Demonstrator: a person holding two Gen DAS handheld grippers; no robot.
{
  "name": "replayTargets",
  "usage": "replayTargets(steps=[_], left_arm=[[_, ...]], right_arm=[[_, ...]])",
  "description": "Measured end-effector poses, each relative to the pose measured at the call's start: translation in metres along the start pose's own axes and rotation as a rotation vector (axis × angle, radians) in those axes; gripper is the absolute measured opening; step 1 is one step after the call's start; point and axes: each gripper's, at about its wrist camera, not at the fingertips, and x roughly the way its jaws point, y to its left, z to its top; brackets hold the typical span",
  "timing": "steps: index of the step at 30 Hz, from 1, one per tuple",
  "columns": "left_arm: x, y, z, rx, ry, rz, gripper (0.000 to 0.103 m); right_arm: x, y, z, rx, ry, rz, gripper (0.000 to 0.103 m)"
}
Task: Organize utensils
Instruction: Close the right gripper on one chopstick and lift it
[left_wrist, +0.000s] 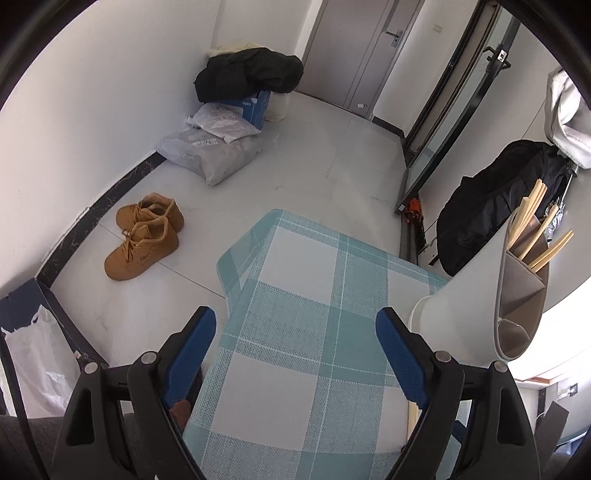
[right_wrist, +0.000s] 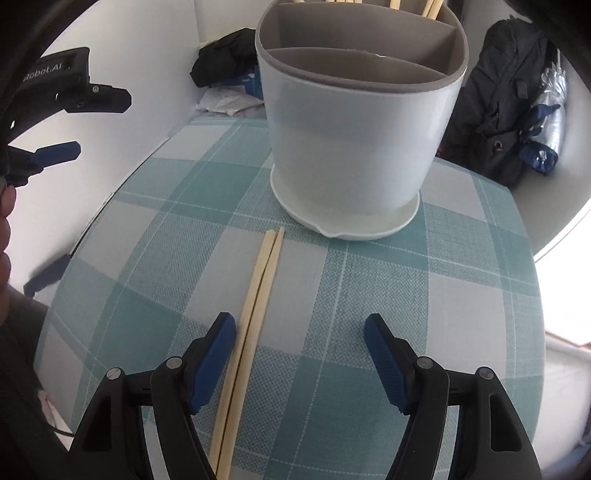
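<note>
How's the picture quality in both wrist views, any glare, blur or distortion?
Left wrist view: sharp, strong fisheye bending of the utensil holder, blown-out window glare lower right. Right wrist view: sharp on the chopsticks, tablecloth bulges, overexposed right edge.

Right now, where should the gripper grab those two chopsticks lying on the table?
Grab the chopsticks as a pair near the middle, coming straight down from above. They lie flat, side by side on the checked tablecloth, so only the long sides can be pinched. The right gripper is open over them, but they sit beside its left finger; shifting left would probably centre them.
</note>
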Motion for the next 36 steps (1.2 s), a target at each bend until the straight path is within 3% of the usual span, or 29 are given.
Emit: replayTargets(steps=[3, 12, 23, 27, 32, 36], left_arm=[[0.001, 0.002, 0.0, -0.01, 0.009, -0.007, 0.085], [0.0, 0.006, 0.002, -0.024, 0.013, -0.014, 0.085], [0.0, 0.009, 0.002, -0.03, 0.011, -0.015, 0.085], [0.0, 0.01, 0.001, -0.029, 0.02, -0.02, 0.085], [-0.003, 0.013, 0.002, -0.034, 0.013, -0.018, 0.085], [0.0, 0.017, 0.001, -0.049, 0.018, -0.012, 0.085]], right_arm=[[-0.006, -0.004, 0.002, 0.023, -0.006, 0.016, 0.066], [-0.009, -0.009, 0.0, 0.041, 0.009, 0.011, 0.064], [-0.012, 0.01, 0.003, -0.07, 0.0, -0.079, 0.053], [-0.008, 0.009, 0.009, -0.045, 0.024, -0.085, 0.051], [-0.001, 0.023, 0.013, -0.08, 0.054, -0.114, 0.039], [0.001, 0.023, 0.018, -0.067, 0.047, -0.116, 0.039]])
